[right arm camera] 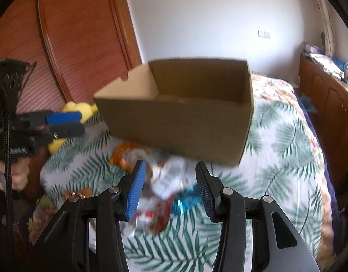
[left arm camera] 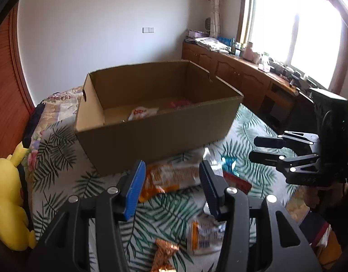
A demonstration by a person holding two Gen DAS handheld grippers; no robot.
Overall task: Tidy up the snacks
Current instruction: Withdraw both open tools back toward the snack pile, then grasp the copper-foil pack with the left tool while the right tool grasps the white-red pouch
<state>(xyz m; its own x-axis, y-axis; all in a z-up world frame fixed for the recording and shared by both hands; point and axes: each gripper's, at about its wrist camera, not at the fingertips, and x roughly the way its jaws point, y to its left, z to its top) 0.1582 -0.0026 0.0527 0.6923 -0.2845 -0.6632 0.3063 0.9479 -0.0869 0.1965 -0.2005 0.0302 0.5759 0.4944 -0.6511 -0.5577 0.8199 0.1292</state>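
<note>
In the left wrist view, the left gripper [left arm camera: 171,185] sits low centre, jaws spread with nothing between them, above an orange snack bag [left arm camera: 171,178] lying just in front of the cardboard box [left arm camera: 151,133]. Inside the box, a white packet [left arm camera: 141,112] is half hidden by the near wall. The right gripper [left arm camera: 264,149] enters mid right, also released. In the right wrist view, motion blur smears the snack pile [right arm camera: 165,188] at lower centre; individual packets are unreadable there.

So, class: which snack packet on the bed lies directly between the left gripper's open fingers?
The large orange packet, just before the cardboard box; other packets lie nearer the camera or rightward.
</note>
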